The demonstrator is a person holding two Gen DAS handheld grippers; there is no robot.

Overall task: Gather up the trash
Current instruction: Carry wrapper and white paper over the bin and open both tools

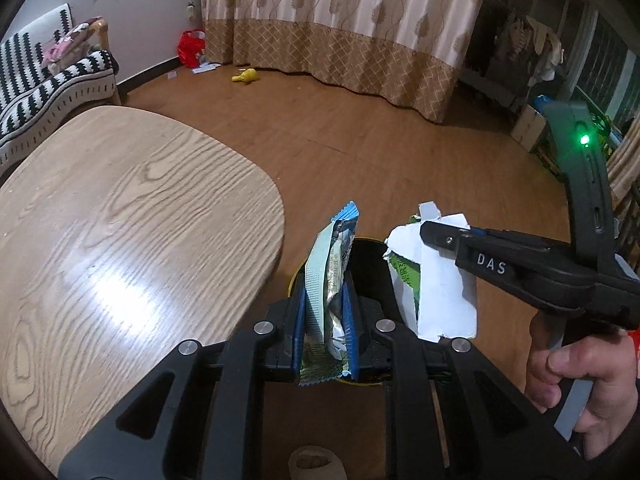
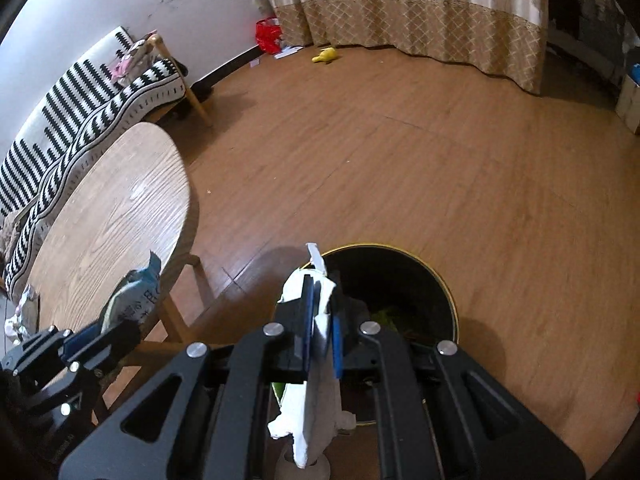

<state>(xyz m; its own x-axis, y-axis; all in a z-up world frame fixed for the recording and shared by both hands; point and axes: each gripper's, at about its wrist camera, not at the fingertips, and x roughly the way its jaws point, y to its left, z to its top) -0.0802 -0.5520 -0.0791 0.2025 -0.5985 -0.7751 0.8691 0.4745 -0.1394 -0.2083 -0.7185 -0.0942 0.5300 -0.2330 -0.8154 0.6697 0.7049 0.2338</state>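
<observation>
My left gripper (image 1: 325, 300) is shut on a blue and silver snack wrapper (image 1: 330, 280), which stands up between the blue pads. My right gripper (image 2: 322, 312) is shut on a torn white and green carton piece (image 2: 308, 416); the same carton piece (image 1: 436, 292) hangs from it in the left wrist view. Both grippers hover over a black round trash bin (image 2: 400, 280) with a gold rim on the floor. Green scraps lie inside it. In the left wrist view the bin (image 1: 368, 264) is mostly hidden behind the wrapper and the carton.
A light wooden table (image 1: 120, 220) stands left of the bin, with crumpled wrappers (image 2: 22, 312) at its near edge. A striped sofa (image 2: 80, 112) lies beyond. A yellow toy (image 2: 326, 55) and a red bag (image 2: 268, 36) sit on the floor by the curtain (image 1: 340, 20).
</observation>
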